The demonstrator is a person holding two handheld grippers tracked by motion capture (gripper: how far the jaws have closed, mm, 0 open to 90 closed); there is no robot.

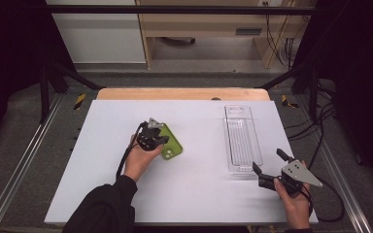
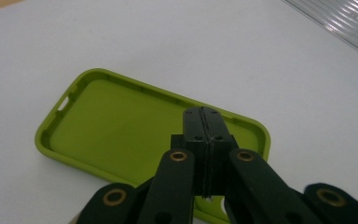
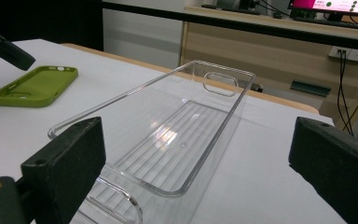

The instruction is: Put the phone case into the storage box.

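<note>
A person sits at a white table (image 1: 102,160) holding a two-jaw gripper in each hand, seen from a camera above. The left gripper (image 1: 158,140) hovers over a lime green phone case (image 1: 171,144) that lies open side up near the middle of the table. In the left gripper view, its two black jaws are pressed flat together with no gap, their tip poised above the inside of the green phone case (image 2: 116,126), close to its near long rim; whether the tip touches the case is hard to tell from this angle. The case rests flat on the table, its camera cutout at the end nearest the person.

To the right lies a long clear plastic tray (image 1: 241,141) with a ribbed floor and a handle slot at its far end, well apart from the case. The right gripper (image 1: 269,166) sits just beside the tray's near end, jaws spread wide and holding nothing. In the right gripper view the clear plastic tray (image 3: 191,121) stretches away between the two open jaws, with the green case (image 3: 35,86) farther off at the left
</note>
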